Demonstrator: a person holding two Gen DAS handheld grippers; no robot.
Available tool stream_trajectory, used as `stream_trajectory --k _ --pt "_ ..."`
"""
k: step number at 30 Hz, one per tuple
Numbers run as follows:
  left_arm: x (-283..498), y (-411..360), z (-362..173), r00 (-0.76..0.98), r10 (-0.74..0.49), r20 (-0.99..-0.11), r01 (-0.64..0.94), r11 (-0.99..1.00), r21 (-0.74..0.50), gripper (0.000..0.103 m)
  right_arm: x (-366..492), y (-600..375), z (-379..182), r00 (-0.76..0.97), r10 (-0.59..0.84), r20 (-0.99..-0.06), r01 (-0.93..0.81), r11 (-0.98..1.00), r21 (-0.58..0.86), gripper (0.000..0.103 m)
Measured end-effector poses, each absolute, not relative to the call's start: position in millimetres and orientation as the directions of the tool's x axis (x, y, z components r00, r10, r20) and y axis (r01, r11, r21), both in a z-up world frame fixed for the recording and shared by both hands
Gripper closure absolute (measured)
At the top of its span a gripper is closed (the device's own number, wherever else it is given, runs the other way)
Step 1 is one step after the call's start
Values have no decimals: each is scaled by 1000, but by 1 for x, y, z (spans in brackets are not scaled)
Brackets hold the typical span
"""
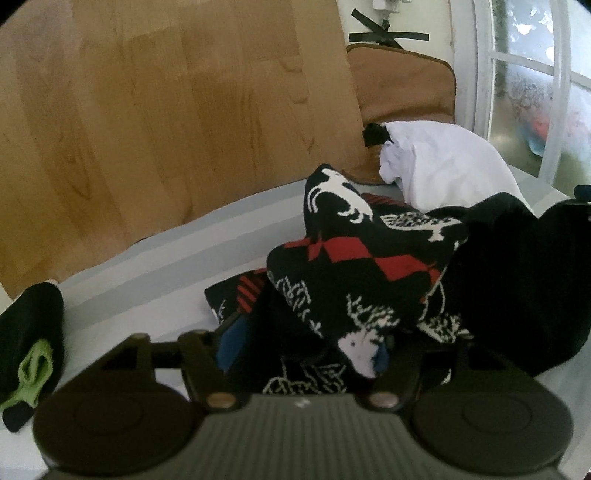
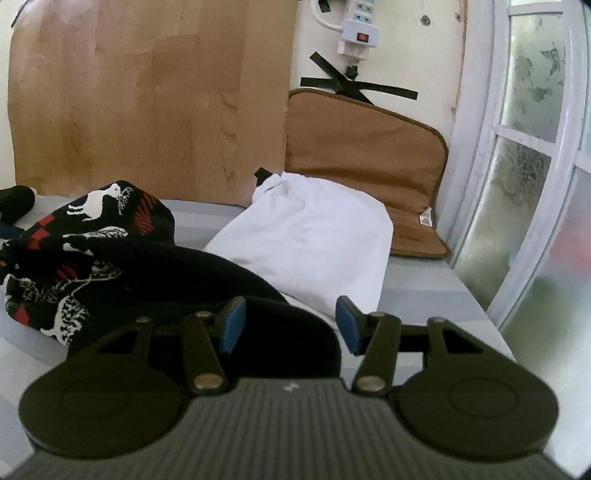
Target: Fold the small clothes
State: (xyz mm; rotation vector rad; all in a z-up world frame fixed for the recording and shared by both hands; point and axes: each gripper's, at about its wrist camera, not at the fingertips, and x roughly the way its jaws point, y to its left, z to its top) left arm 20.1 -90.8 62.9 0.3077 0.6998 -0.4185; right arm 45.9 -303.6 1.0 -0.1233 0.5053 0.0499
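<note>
On the pale grey tabletop point(image 2: 424, 295), the black, red and white knitted cloth point(image 1: 354, 266) sags between the left gripper's point(image 1: 301, 354) released fingers. The right gripper point(image 2: 290, 325) is released too. Smooth it flat before folding.

One black knitted garment point(image 1: 369, 266) patterned with white deer and red diamonds lies bunched on the bed point(image 1: 147, 295). One plain black garment point(image 2: 221, 280) lies beside it, and one white cloth bundle point(image 2: 314, 236). One dark piece with a green lining point(image 1: 33, 347) sits apart. One brown padded mat point(image 2: 369, 155), one wooden board point(image 2: 147, 103), one white power strip point(image 2: 360, 29).
</note>
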Motion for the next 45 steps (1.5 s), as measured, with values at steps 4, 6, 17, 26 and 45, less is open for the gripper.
stream_trajectory --k 4,6,17,26,45 --pt "22 -94 63 690 -264 -674 468 873 137 35 49 -306 -1 871 15 -492 -74 992 -101 45" --pt "23 -95 63 691 -264 -673 467 874 137 34 52 -308 -2 869 14 -495 -73 992 -101 45" --pt "28 -93 65 689 -285 -666 473 874 115 42 60 -313 -1 870 59 -490 -92 995 -45 44" --pt "38 -113 107 711 -387 -587 510 859 52 77 63 -250 27 799 421 -430 -472 881 -15 18" --pt "27 -38 96 764 -247 -596 347 936 56 26 172 -338 29 915 16 -402 40 991 130 70"
